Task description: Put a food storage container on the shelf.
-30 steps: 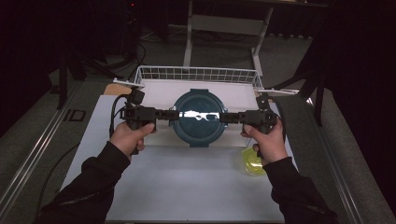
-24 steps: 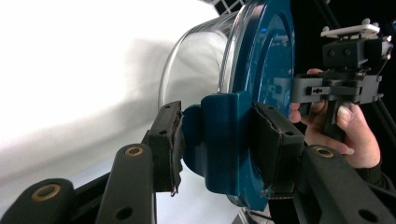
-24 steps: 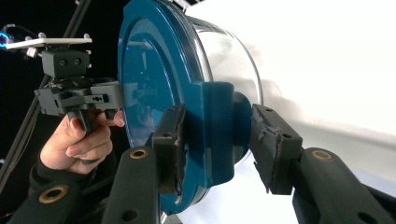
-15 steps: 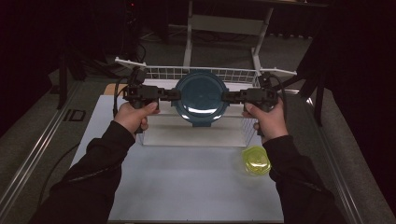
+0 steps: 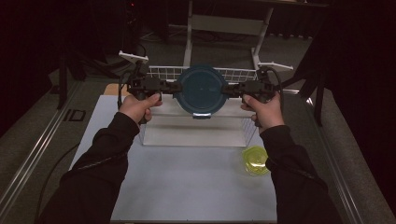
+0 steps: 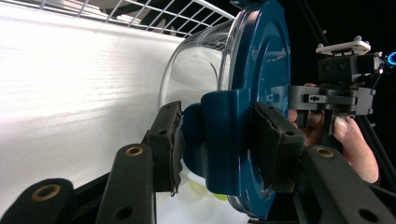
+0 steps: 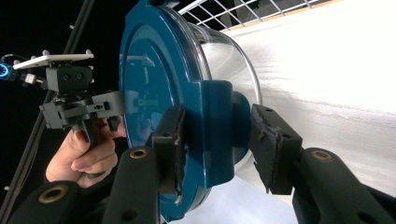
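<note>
While both hands carry it between them, the lidded glass container (image 5: 201,89) hangs in the air above the far edge of the white table (image 5: 187,186), just in front of the wire basket (image 5: 233,73) that sits along that edge; from the high view the left gripper (image 5: 173,87) and the right gripper (image 5: 229,88) each clamp one side tab of its round teal lid, and a small yellow-green bowl (image 5: 255,160) sits alone near the table's right edge. I'd judge this the carrying step, and the next move calls for both hands to travel together at one height and lower in step, so the container stays flat and neither tab slips. Seen from the left gripper view, the jaws pinch the thick teal lid tab (image 6: 224,140) between their dark pads (image 6: 170,140), with the clear glass bowl (image 6: 196,70) bulging toward the table side and the other hand (image 6: 348,140) beyond. Along the right gripper view, the jaws straddle the opposite tab (image 7: 212,130); the pad (image 7: 170,144) on the lid side presses it, the other sits close by the glass, which looks empty and glossy.
</note>
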